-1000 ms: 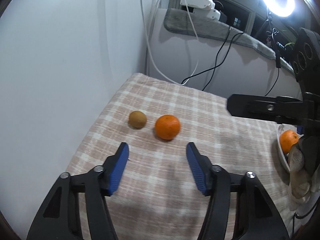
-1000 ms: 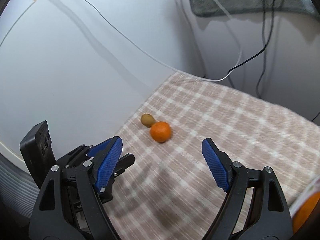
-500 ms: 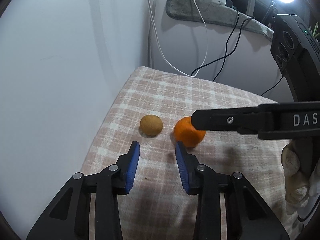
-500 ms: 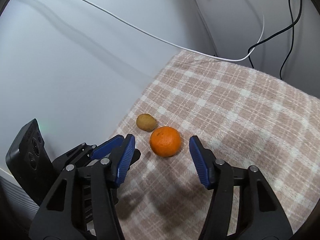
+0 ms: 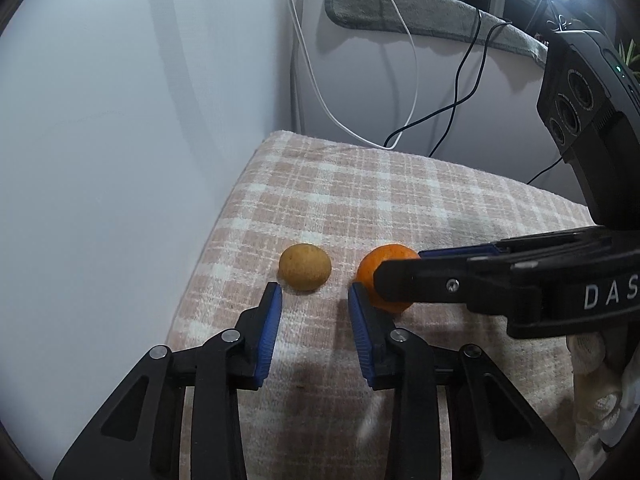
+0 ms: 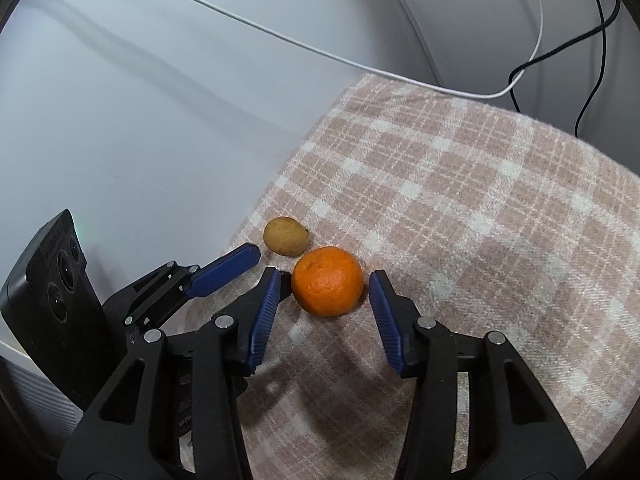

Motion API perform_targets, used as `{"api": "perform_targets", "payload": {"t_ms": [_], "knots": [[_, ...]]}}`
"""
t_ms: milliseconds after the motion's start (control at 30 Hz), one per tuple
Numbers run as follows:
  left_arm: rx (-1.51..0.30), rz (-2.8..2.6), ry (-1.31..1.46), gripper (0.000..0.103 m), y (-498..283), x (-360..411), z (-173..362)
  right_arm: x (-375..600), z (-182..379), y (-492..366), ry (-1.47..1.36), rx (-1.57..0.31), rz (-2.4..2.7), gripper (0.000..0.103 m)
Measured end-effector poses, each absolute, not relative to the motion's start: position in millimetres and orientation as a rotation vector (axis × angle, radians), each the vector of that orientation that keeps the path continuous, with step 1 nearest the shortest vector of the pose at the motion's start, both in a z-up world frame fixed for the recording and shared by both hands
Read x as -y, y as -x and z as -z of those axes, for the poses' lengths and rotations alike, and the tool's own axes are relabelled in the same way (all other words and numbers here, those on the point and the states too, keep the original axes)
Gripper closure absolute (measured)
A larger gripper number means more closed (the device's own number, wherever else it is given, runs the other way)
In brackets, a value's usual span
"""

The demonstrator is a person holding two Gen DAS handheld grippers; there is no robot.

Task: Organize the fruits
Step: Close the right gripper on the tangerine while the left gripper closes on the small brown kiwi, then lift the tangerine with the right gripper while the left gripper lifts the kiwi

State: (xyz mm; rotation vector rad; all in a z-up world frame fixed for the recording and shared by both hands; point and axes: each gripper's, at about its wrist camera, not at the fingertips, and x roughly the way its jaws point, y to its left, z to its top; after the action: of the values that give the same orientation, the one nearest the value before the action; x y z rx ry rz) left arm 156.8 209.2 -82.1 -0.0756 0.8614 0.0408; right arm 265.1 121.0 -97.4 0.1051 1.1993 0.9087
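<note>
Orange (image 6: 327, 281) lay on the table (image 6: 480, 208) between the parted fingers of the right claw (image 6: 325, 284), untouched; a kiwi (image 5: 305, 267) sat just ahead of the open, empty left claw (image 5: 315, 294). Grasping seemed underway (closing on each fruit was judged next).

Both tongs — left (image 5: 314, 294), right (image 6: 324, 284) — agape
</note>
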Motion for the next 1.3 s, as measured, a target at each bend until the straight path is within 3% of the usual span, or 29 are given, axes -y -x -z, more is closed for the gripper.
{"api": "perform_targets", "payload": {"t_ms": [100,600,667,1300], "knots": [[-0.861,-0.038,0.068,0.071,-158.7,-208.5,82.8,-121.4,102.3,-267.6,-0.114,-1.211,-0.91,0.063],[-0.869,-0.047,0.056,0.071,-171.4,-209.8,91.8,-100.5,97.9,-269.7,-0.159,-1.195,-0.896,0.064],[-0.868,-0.056,0.05,0.078,-172.3,-210.1,92.6,-99.2,97.7,-269.5,-0.158,-1.194,-0.896,0.064],[-0.838,-0.059,0.064,0.08,-161.6,-207.9,85.8,-83.0,82.4,-262.5,-0.162,-1.148,-0.866,0.064]]}}
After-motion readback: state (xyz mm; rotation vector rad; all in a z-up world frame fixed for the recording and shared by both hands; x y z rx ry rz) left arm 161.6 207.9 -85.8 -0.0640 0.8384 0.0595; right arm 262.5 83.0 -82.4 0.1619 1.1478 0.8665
